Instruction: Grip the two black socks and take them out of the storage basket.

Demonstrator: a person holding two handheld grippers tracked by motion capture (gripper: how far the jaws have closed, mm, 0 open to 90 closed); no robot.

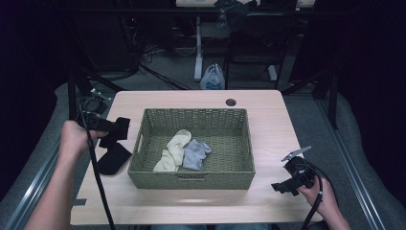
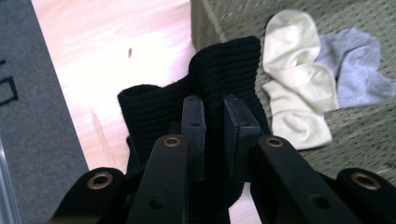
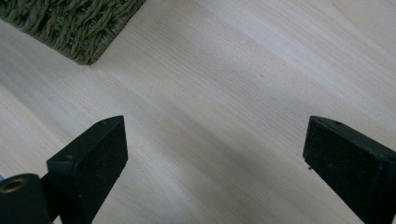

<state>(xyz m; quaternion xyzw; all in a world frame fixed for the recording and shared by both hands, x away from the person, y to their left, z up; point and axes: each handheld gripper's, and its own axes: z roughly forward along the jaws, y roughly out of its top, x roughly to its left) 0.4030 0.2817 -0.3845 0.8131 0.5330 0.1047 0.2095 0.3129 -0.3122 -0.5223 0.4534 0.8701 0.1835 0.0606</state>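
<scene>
My left gripper hangs just left of the woven green basket, shut on a black sock. In the left gripper view the pads pinch the ribbed black sock, which folds up over the basket's edge. A second black sock lies flat on the table below it. Inside the basket lie a cream sock and a grey sock. My right gripper rests at the table's front right, open over bare wood.
The light wooden table has a round cable hole at its far edge. A basket corner shows in the right gripper view. A white bag and desk legs stand on the floor beyond.
</scene>
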